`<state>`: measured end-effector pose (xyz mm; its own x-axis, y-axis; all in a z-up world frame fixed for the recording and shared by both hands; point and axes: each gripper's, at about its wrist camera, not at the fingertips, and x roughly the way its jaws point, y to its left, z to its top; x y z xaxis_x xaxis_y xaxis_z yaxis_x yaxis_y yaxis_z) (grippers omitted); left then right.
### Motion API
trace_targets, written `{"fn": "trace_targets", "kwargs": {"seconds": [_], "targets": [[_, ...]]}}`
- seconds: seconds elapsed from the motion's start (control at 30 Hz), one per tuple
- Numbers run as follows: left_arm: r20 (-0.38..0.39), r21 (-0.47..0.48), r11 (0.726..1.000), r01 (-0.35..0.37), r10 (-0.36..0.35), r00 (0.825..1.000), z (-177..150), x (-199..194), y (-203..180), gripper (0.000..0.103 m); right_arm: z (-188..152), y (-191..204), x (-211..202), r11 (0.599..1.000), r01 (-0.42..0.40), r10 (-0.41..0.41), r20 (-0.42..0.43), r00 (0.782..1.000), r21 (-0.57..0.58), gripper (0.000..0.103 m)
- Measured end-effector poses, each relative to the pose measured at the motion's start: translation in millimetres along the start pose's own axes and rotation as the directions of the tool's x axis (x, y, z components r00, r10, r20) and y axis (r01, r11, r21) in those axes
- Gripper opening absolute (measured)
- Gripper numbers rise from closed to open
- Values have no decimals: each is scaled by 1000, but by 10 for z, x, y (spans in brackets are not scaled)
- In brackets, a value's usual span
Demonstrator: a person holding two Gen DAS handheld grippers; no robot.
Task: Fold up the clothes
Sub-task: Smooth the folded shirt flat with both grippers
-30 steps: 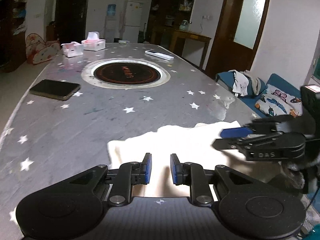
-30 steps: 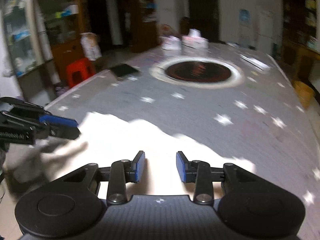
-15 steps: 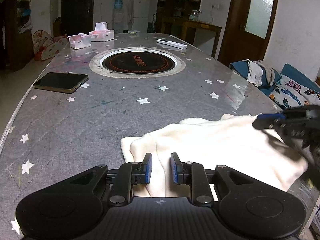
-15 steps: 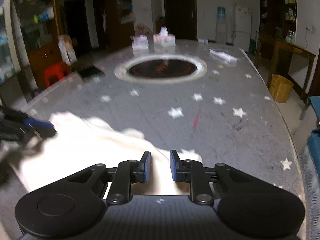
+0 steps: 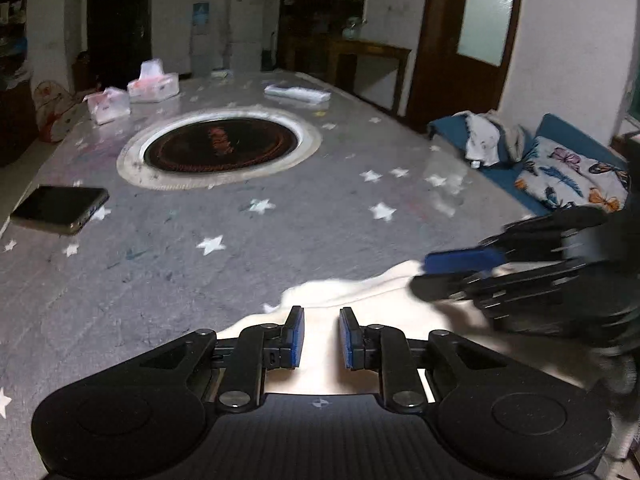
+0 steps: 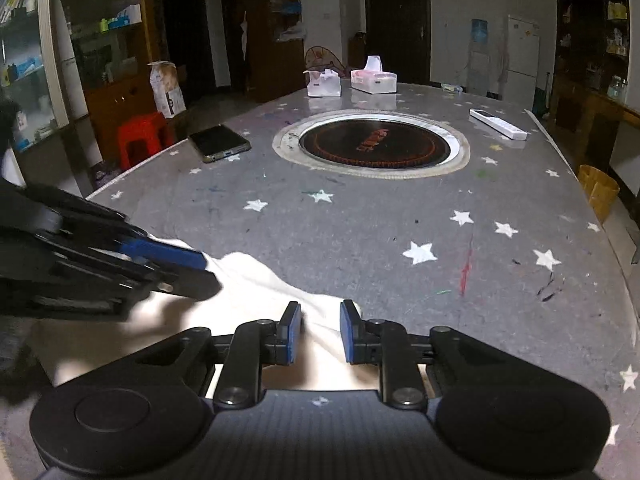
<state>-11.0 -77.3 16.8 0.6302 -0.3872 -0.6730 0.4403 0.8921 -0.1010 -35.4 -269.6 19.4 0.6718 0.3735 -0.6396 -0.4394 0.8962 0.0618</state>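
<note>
A cream-white garment (image 6: 256, 292) lies bunched at the near edge of a grey, star-printed surface (image 6: 360, 232), directly beneath both tools. The left tool (image 5: 320, 338), seen from its own camera, hangs over the cloth with a narrow gap between its blue pads and nothing gripped between them. The right tool (image 6: 317, 334) sits just above the garment's right end, its pads likewise slightly parted and holding nothing; in the left view it reaches in from the right over the fabric, blurred. Farther along the surface are a round inset cooktop (image 6: 372, 144), a dark phone (image 6: 219, 143), two tissue packs (image 6: 374, 80) and a white remote (image 6: 498, 124), all well apart from the garment.
</note>
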Motion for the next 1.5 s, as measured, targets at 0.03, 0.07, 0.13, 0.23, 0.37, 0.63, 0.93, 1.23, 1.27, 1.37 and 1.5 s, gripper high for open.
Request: {"fn": "trace_targets", "kwargs": {"seconds": [0.03, 0.07, 0.13, 0.23, 0.37, 0.63, 0.93, 1.23, 1.27, 1.37, 1.5], "targets": [[2, -4, 1000, 5, -5, 1000, -9, 1, 13, 21, -2, 16, -67, 1000, -4, 4, 6, 1000, -12, 20], [5, -3, 1000, 8, -8, 1000, -18, -5, 18, 21, -9, 39, -141, 1000, -9, 10, 10, 1000, -28, 20], [6, 3, 1000, 5, -5, 1000, -23, -11, 7, 21, -51, 113, -289, 996, -35, 36, 5, 999, -78, 20], [6, 10, 1000, -2, 2, 1000, -19, -10, -13, 21, -176, 275, -441, 984, -76, 73, -22, 997, -159, 20], [11, 16, 1000, -17, 17, 1000, -29, -4, -31, 22, -463, 480, -600, 968, -97, 85, -63, 994, -230, 20], [15, 12, 1000, -26, 26, 1000, -24, -3, -36, 22, -715, 588, -902, 952, -64, 53, -44, 998, -298, 21], [53, -13, 999, -45, 45, 998, -20, -401, 71, 22, -378, 906, -609, 933, -137, 153, 23, 988, -333, 21], [54, -10, 999, -44, 45, 998, -419, -762, 38, 21, -514, 1154, -569, 907, -219, 228, -18, 973, -360, 20], [61, -5, 999, -37, 38, 997, -458, -800, 19, 21, -516, 1108, -643, 915, -218, 229, -7, 973, -340, 20], [66, 9, 999, -32, 31, 997, -567, -843, -25, 21, -542, 913, -812, 944, -186, 197, 13, 980, -273, 21], [47, -10, 1000, -29, 29, 998, -674, -805, -11, 22, -641, 607, -876, 973, -141, 142, -9, 990, -185, 21]]}}
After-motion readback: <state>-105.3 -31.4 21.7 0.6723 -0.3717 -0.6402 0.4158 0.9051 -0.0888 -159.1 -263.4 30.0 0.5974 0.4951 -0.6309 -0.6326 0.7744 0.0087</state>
